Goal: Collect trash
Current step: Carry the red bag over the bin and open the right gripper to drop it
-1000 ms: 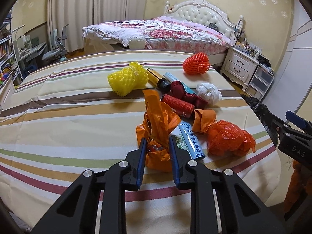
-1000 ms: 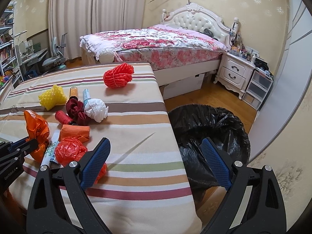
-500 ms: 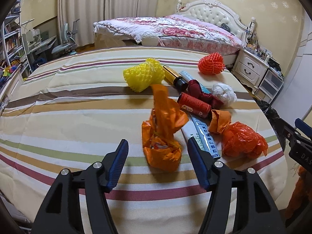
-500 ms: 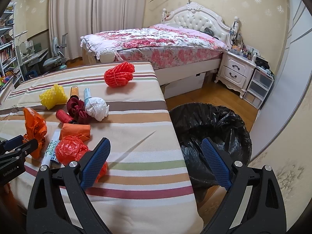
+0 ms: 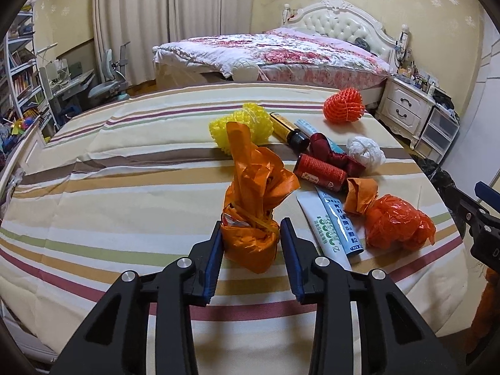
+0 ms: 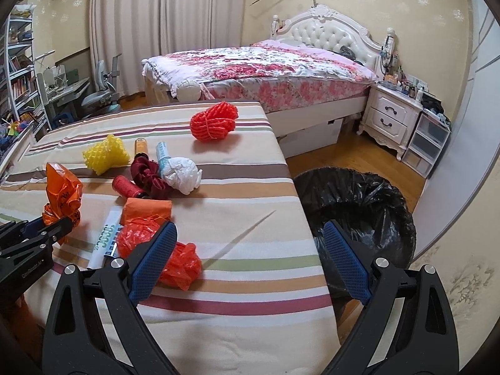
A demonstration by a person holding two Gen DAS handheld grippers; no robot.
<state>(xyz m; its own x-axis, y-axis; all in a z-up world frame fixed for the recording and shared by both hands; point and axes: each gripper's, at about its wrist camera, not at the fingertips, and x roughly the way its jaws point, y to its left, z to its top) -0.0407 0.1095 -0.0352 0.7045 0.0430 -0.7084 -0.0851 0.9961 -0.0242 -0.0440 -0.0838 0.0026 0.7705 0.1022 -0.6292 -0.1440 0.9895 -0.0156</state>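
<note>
A crumpled orange plastic bag [image 5: 250, 237] stands upright on the striped bedspread [image 5: 125, 187]. My left gripper [image 5: 251, 226] straddles its base and its jaws are closing; the blue pads sit at the bag's sides without visibly squeezing it. The right wrist view shows that bag [image 6: 62, 193] at far left. Other trash lies to the bag's right: a red-orange plastic bag [image 5: 397, 222], two tubes [image 5: 331, 225], a red roll [image 5: 322, 172], a white wad [image 5: 365, 151]. My right gripper [image 6: 250, 228] stands wide open with nothing in it, over the bed's edge beside a black-lined bin [image 6: 359, 193].
Further back lie a yellow foam net [image 5: 243, 125], an orange foam net [image 5: 343, 106], a brown bottle [image 5: 287, 128] and a dark red ribbon [image 5: 328, 153]. A flowered bed [image 6: 265, 68] and a white nightstand [image 6: 390, 118] stand behind. The bin sits on the wooden floor right of the striped bed.
The left jaws let go of the orange bag and spread wide, then narrowed around its base again. The bag stays standing on the bedspread. The right gripper has not moved.
</note>
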